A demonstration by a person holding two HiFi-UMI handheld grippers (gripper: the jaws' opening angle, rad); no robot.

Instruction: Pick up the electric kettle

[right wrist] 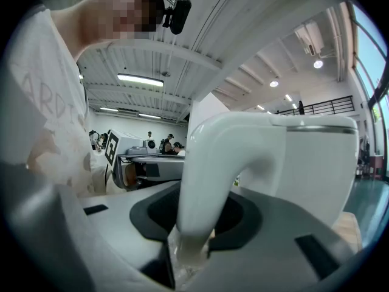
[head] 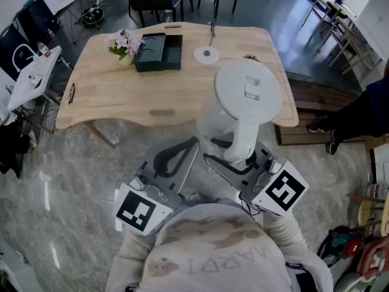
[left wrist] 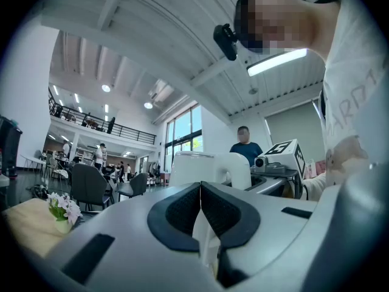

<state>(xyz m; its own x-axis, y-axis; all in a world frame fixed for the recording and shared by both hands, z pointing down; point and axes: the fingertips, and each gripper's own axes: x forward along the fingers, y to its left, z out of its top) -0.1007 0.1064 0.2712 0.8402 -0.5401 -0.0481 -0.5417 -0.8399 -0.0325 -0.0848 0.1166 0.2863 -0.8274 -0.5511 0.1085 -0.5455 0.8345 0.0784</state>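
While the right gripper (right wrist: 196, 219) pinches the kettle (head: 242, 105) by its handle (right wrist: 209, 169), the left gripper (left wrist: 200, 210) has its pads pressed together with nothing between them.

- Kettle: white, lid on, upright. In the head view it is over the near right edge of the table (head: 115, 93) and the floor below, close in front of the person. It appears raised off the tabletop.
- Right jaws: one black pad on each side of the handle's lower part, with the handle filling the gap.
- Left gripper: just left of the kettle and level, not touching it.
- Base (head: 206, 55): a round white disc farther back on the table, well apart from the kettle.
- Also on the table: a dark tray (head: 159, 50) with flowers (head: 124, 43) just beside its left end.
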